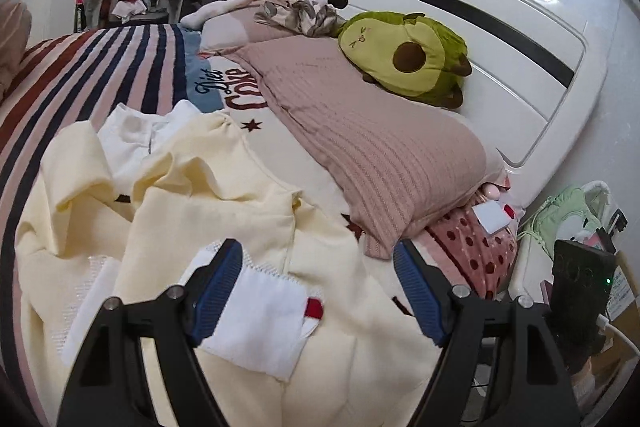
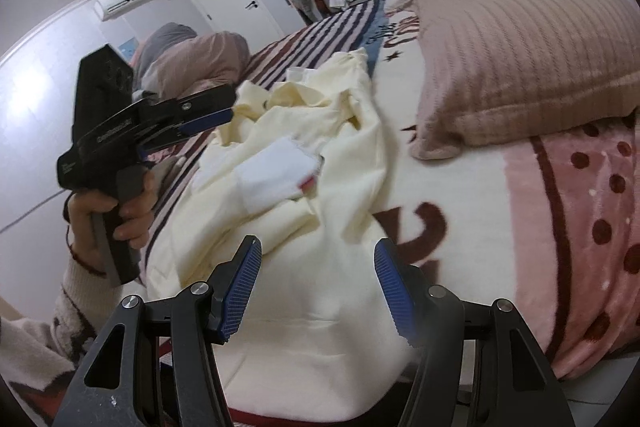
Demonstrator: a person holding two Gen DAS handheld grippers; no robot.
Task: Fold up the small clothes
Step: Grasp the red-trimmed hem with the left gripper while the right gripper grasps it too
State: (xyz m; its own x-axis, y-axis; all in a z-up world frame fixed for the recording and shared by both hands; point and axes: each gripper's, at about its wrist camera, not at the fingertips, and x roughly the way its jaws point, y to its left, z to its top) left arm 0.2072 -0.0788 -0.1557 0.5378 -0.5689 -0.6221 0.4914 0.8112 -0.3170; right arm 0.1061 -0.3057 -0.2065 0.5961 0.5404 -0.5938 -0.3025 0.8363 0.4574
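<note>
**Soft cream top, loose on the bed**

The bed (image 1: 120, 67) carries my cream garment (image 1: 224, 187), crumpled beside the pink pillow (image 1: 380, 155). It looks light, limp and slack, so I'd pinch a hem or seam. Its white pocket patch (image 1: 260, 315) lies uppermost. My left gripper (image 1: 318, 291) and right gripper (image 2: 318, 291) both gape, empty.

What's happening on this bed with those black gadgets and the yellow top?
A person is folding clothes on the bed using handheld tongs, one pair in each hand. A cream top lies crumpled on the blanket, with a small white cloth resting on it. The left tongs are open just above that cloth, gripping nothing. The right tongs hover open over the top's near edge, also empty.
</note>
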